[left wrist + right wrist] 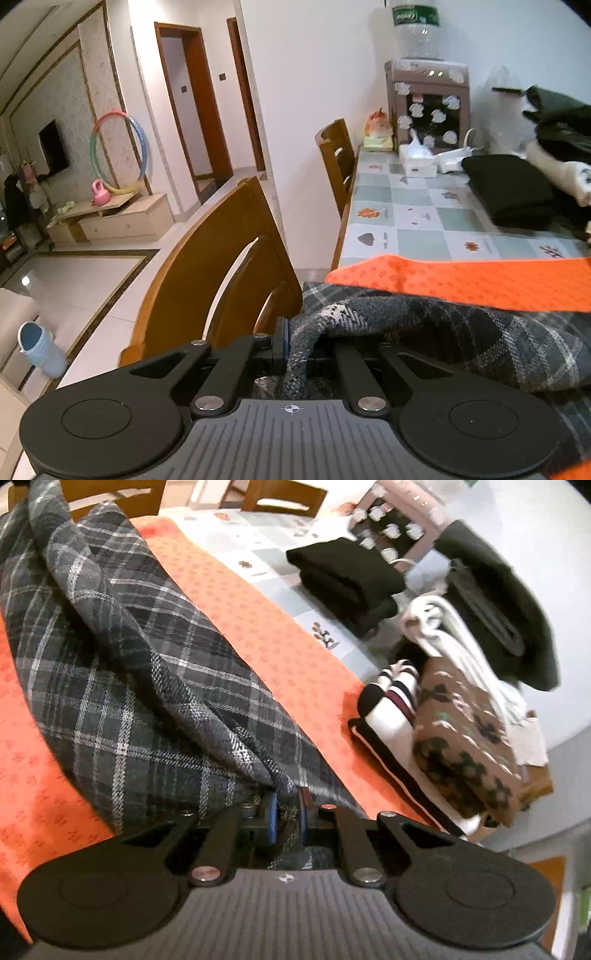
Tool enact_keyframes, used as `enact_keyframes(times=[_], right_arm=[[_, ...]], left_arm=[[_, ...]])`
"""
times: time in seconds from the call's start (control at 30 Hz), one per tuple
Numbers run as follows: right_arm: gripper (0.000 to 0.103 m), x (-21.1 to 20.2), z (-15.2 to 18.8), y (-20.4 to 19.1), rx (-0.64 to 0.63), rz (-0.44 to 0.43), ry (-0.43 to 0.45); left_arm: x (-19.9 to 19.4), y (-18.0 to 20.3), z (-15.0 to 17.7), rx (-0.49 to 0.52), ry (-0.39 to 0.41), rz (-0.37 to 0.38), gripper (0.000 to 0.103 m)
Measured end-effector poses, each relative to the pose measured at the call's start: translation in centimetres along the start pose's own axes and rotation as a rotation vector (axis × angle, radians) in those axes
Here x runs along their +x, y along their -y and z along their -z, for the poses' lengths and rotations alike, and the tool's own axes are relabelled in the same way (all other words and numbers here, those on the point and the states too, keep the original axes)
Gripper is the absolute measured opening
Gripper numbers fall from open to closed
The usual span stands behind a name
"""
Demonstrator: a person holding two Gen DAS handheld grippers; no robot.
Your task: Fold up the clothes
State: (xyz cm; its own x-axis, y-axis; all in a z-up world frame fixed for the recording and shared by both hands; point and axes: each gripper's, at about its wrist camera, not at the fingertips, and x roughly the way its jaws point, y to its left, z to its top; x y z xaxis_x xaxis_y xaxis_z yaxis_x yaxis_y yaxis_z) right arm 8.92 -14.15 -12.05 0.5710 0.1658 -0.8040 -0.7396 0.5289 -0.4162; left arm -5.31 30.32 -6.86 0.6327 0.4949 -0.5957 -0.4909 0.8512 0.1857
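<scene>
- Left gripper: jaws clamped on a bunched, rope-like fold of the plaid garment, which passes between the pads and trails off to the right.
- Right gripper: jaws close together on another edge of the plaid garment — cloth sits between the blue pads and is pinched there.
- Plaid garment: grey checked cloth, draped in loose folds over the orange mat, stretched between the two grippers.
- Orange mat: lies on the tiled tablecloth.
- Folded black garment: on the tablecloth beyond the mat — well apart from both grippers.
- Brown patterned bundle: at the right, beside striped socks.
- Wooden chair: just left of the table.
</scene>
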Motion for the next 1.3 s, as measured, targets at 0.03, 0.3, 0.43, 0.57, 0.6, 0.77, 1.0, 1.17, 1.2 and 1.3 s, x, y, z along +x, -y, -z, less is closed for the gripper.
enact_keyframes(times=[0.03,0.3,0.43,0.57,0.6,0.77,1.0,1.17,1.2,1.3], right_arm=[[0.012,0.7,-0.4,0.4,-0.006,-0.014,-0.008],[0.013,6.0,-2.9,2.7,-0.010,-0.109,-0.084],[0.013,8.3,-3.5,2.9,-0.021,-0.144,-0.139],[0.016,9.5,-4.0,3.2,-0.011,-0.148,-0.167],[0.016,9.6,-4.1,3.3,-0.004,-0.143,-0.168],[0.019,9.0,-4.5,3.4,0.036,-0.100,-0.141],[0.035,3.7,-2.8,4.3,0.249,-0.021,-0.044],[0.044,-0.2,1.4,5.1,0.417,0.014,-0.040],[0.044,-0.8,2.5,5.4,0.450,0.021,-0.043],[0.045,-2.2,6.2,6.6,0.551,0.042,-0.054]], left_arm=[[0.9,0.4,-0.5,0.009,-0.013,-0.004,0.007],[8.7,3.0,-2.9,0.108,-0.141,-0.010,0.008],[12.0,3.6,-2.9,0.111,-0.202,-0.009,0.018],[14.2,3.4,-3.4,0.094,-0.206,-0.039,0.035],[14.7,3.2,-3.6,0.080,-0.201,-0.050,0.042],[16.2,2.3,-4.4,0.011,-0.197,-0.049,0.043],[13.5,2.8,-4.3,-0.005,-0.159,0.049,0.049],[10.7,4.2,-3.7,0.011,-0.148,0.138,0.054],[10.1,4.5,-3.6,0.015,-0.148,0.155,0.056],[8.3,6.0,-3.4,0.024,-0.140,0.201,0.058]])
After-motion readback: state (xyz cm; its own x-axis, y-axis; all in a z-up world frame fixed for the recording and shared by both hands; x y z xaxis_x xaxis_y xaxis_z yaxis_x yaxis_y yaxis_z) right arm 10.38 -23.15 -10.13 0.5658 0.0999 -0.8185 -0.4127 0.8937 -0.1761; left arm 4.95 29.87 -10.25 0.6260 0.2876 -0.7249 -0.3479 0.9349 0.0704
